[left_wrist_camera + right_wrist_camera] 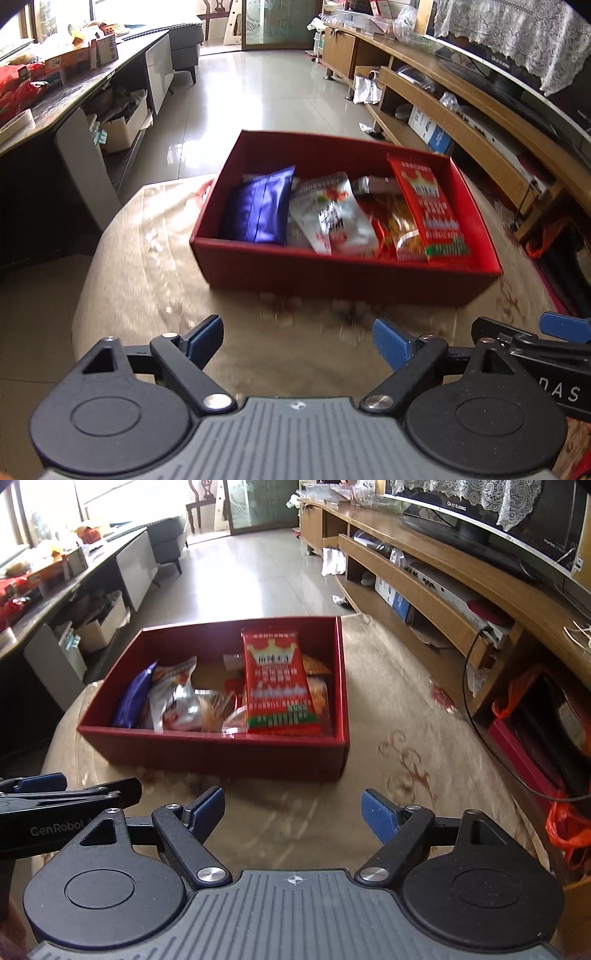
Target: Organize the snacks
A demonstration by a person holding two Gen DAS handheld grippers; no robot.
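Observation:
A red cardboard box (343, 271) (210, 751) stands on the round table with several snack packs inside. Among them are a purple pack (258, 210) (135, 698), a silver-and-red pouch (332, 214) (177, 698) and a tall red packet (430, 206) (279, 686) at the box's right side. My left gripper (297, 341) hangs over the tablecloth in front of the box, open, with nothing between its blue pads. My right gripper (293, 812) is beside it, also open and empty. Each view catches the other gripper at its edge.
A beige patterned cloth (147, 280) (406, 746) covers the table. A long wooden TV cabinet (461, 110) (443, 576) runs along the right. A dark cluttered desk (55, 96) stands at the left. Shiny tiled floor (258, 85) lies beyond the table. Red bags (565, 827) sit low at the right.

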